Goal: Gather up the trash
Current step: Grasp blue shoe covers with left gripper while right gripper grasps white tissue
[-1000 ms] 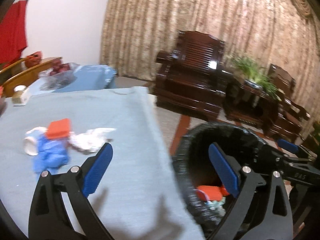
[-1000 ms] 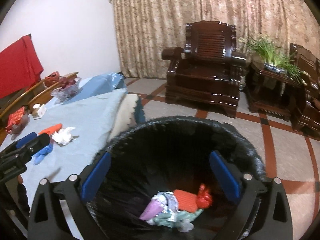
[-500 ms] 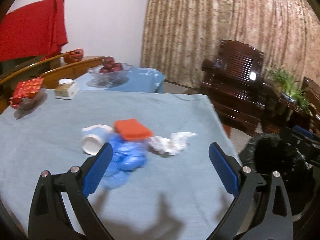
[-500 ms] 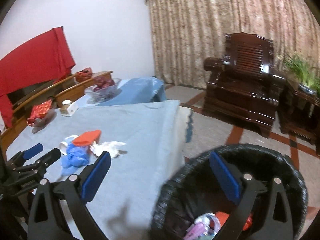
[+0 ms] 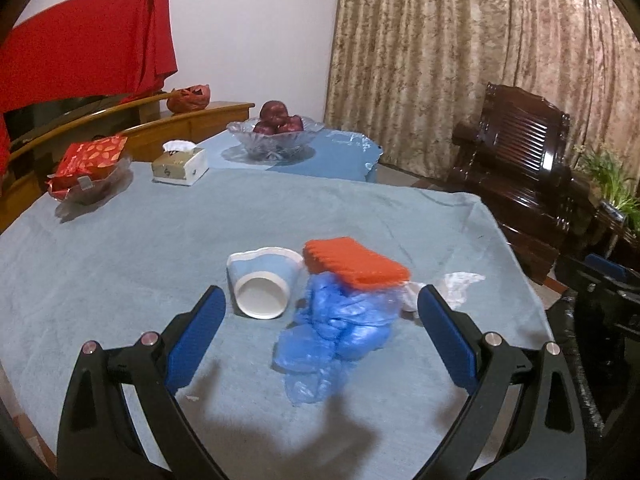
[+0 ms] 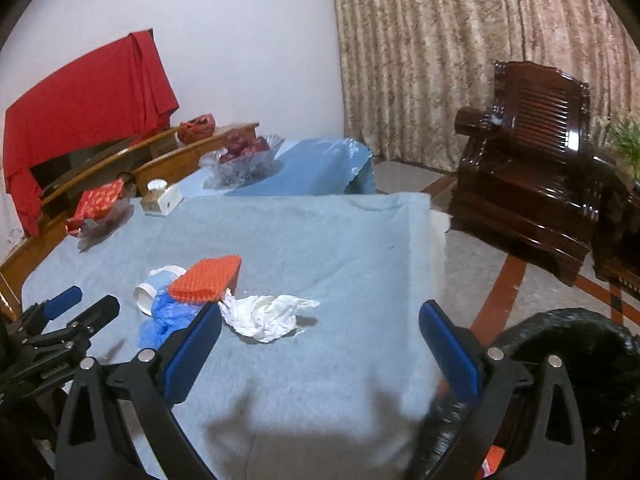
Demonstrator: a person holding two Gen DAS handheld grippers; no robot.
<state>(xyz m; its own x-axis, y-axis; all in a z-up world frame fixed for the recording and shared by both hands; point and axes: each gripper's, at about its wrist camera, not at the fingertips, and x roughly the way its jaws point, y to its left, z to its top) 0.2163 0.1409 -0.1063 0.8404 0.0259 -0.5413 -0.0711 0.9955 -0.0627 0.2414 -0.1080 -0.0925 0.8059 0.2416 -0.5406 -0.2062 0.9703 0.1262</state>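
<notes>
No writing can be read on anything here; the tissue box [image 5: 180, 168] and the red packet [image 5: 90, 156] carry patterns too blurred to make out.

The left gripper [image 5: 320, 320] hangs over the table [image 5: 120, 248] with its jaws spread wide and nothing between them. Just ahead of it the trash lies in a clump mid-table: a tipped paper cup [image 5: 262, 280], a crumpled blue bag [image 5: 336, 324] touching it, and an orange pad [image 5: 356, 264] resting on the bag. A white wrapper [image 6: 264, 316] lies just right of them, partly hidden by the left gripper's finger.

The right gripper [image 6: 320, 340] is also spread and holding nothing, near the table's right edge. The black bin [image 6: 580, 356] stands beside that edge, cut off by the frame. Bare cloth surrounds the clump on all sides; the fruit bowl [image 5: 276, 136] sits well apart at the far end.
</notes>
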